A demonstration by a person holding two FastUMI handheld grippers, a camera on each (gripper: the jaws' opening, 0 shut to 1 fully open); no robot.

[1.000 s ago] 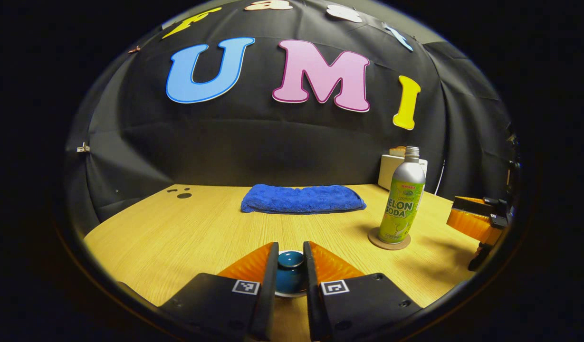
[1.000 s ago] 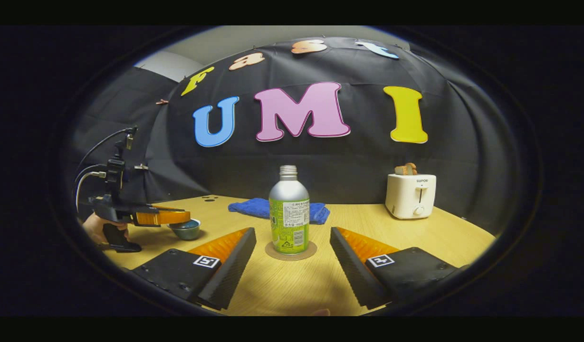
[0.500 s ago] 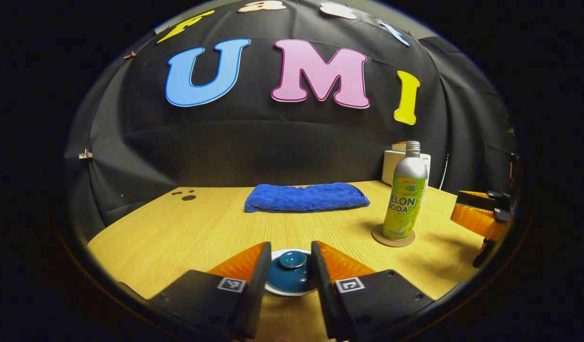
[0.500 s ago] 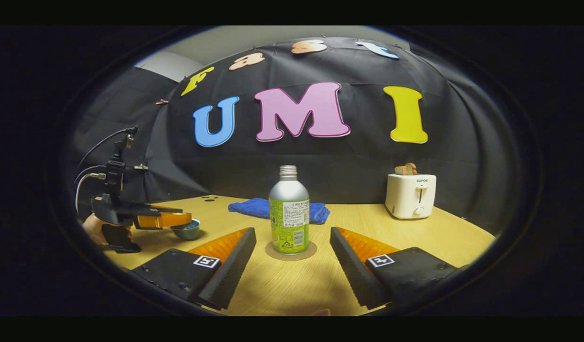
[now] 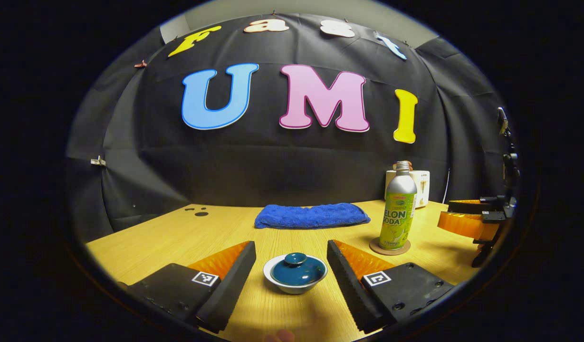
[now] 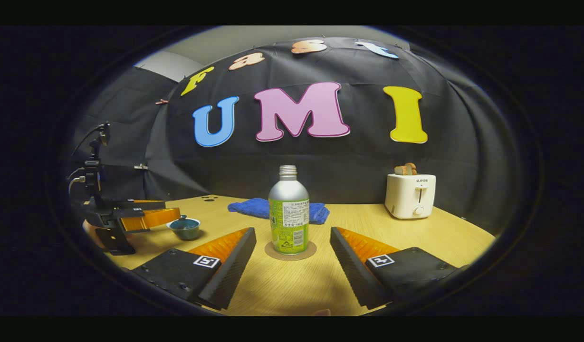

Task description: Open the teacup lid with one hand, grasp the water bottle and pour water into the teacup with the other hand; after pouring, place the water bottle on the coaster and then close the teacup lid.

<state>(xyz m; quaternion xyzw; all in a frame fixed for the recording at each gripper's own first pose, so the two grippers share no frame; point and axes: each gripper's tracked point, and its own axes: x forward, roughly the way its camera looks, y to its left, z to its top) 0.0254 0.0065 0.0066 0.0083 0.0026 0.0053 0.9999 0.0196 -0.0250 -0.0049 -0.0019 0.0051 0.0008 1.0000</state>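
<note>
Hovering wide open and empty, left gripper (image 5: 291, 266) brackets the teacup (image 5: 295, 274) without touching; lid (image 5: 297, 270) sits on. Right gripper (image 6: 292, 259), equally spread and empty, flanks the water bottle (image 6: 289, 211), upright on its coaster (image 6: 290, 250). Judgement: either nothing begun or all done; cup contents hidden. Count on the bench (image 6: 444, 235): one teacup, one lid, one bottle, one coaster, one blue towel (image 5: 311, 215), one toaster (image 6: 410, 194).

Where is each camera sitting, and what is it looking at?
Left gripper view: rides the left gripper, facing the lidded teacup between its open jaws.
Right gripper view: rides the right gripper, facing the water bottle on its coaster, between open jaws.
Shared: teacup, bottle, blue towel, toaster, wooden table.
</note>
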